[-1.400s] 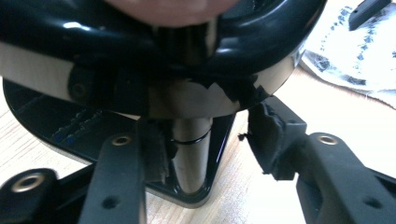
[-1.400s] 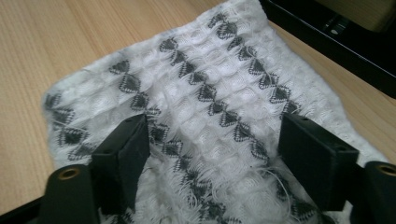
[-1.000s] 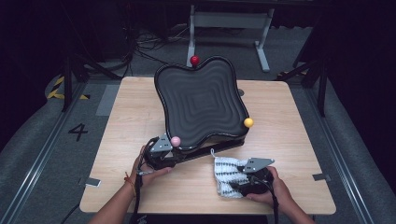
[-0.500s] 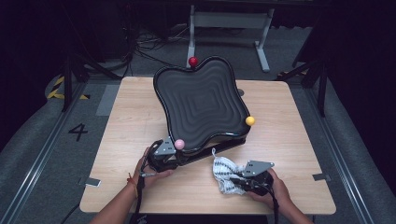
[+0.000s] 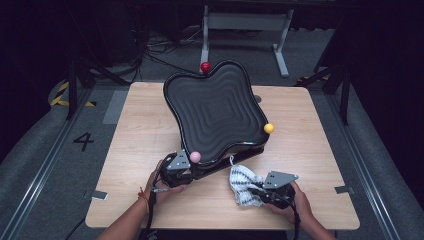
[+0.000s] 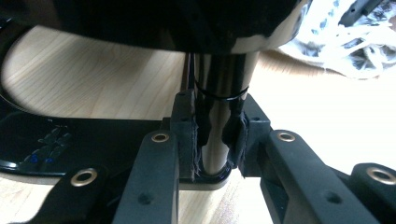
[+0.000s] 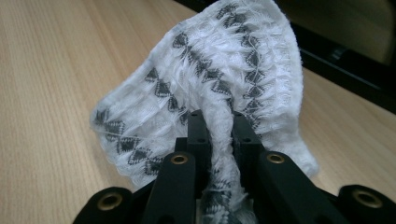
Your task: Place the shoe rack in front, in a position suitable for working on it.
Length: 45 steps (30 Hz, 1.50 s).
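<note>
A black, wavy-edged tray (image 5: 215, 107) stands tilted on a dark base, with a red ball (image 5: 205, 66), a yellow ball (image 5: 269, 128) and a pink ball (image 5: 195, 156) on its rim. My left gripper (image 5: 177, 172) is under the tray's near corner. In the left gripper view, that gripper (image 6: 215, 126) is shut on a shiny upright post (image 6: 219, 88) of the stand, its jaws having just been closing. My right gripper (image 5: 257, 192) is shut on a white cloth (image 5: 242, 182) with a grey pattern. The cloth (image 7: 224, 70) bunches up between the jaws of the right gripper (image 7: 219, 126).
The light wooden table (image 5: 310, 165) carries the tray stand and the cloth. A metal frame (image 5: 245, 22) and cables lie on the dark floor behind the table. A floor marking "4" (image 5: 83, 140) is at the left.
The cloth has been gathered into a narrower bunch at the right gripper. The left gripper has shifted slightly in under the tray's near corner.
</note>
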### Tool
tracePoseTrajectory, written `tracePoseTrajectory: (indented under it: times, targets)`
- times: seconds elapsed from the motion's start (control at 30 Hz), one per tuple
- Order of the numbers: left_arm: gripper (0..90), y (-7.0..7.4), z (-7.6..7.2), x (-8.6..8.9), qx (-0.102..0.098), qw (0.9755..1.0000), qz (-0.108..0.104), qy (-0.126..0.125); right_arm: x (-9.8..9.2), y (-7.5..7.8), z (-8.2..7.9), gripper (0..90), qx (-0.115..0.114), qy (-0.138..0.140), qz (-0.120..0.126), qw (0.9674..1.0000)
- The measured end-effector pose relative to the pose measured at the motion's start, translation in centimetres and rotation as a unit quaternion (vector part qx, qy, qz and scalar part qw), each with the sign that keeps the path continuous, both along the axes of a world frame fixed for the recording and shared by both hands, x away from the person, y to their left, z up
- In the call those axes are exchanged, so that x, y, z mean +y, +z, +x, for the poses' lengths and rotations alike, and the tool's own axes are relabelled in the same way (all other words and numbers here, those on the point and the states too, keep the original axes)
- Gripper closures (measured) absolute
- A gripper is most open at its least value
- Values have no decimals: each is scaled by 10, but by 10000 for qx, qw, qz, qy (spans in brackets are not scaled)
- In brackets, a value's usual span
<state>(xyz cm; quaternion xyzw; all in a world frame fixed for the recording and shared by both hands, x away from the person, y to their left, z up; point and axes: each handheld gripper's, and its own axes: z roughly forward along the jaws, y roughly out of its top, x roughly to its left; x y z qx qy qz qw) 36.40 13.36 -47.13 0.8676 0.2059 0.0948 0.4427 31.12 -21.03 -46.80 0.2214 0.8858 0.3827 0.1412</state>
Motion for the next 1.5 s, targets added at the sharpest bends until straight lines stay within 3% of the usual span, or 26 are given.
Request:
tracePoseTrajectory:
  times: [0.17, 0.33, 0.87, 1.03, 1.27, 1.5]
  targets:
    - [736, -1, -2, -3, -2, 10000, -21, -55, 3, 6, 7, 815, -210, -128, 177, 9995]
    - [737, -1, -7, -10, 19, 9999, -44, -154, 10, 4, 19, 815, -199, -241, 297, 9991]
    - [737, -1, -10, -14, 34, 9996, -60, -271, 73, -4, 40, 814, -444, -64, 345, 9984]
    - [737, -2, -9, -14, 81, 9995, -86, -302, 79, -7, 45, 813, -544, 35, 522, 9971]
    - [737, -2, -8, -14, 87, 9994, -78, -340, 87, -13, 50, 812, -707, 52, 473, 9964]
    - [736, -2, -8, -13, 71, 9992, -58, -382, 85, -13, 52, 812, -681, 24, 482, 9965]
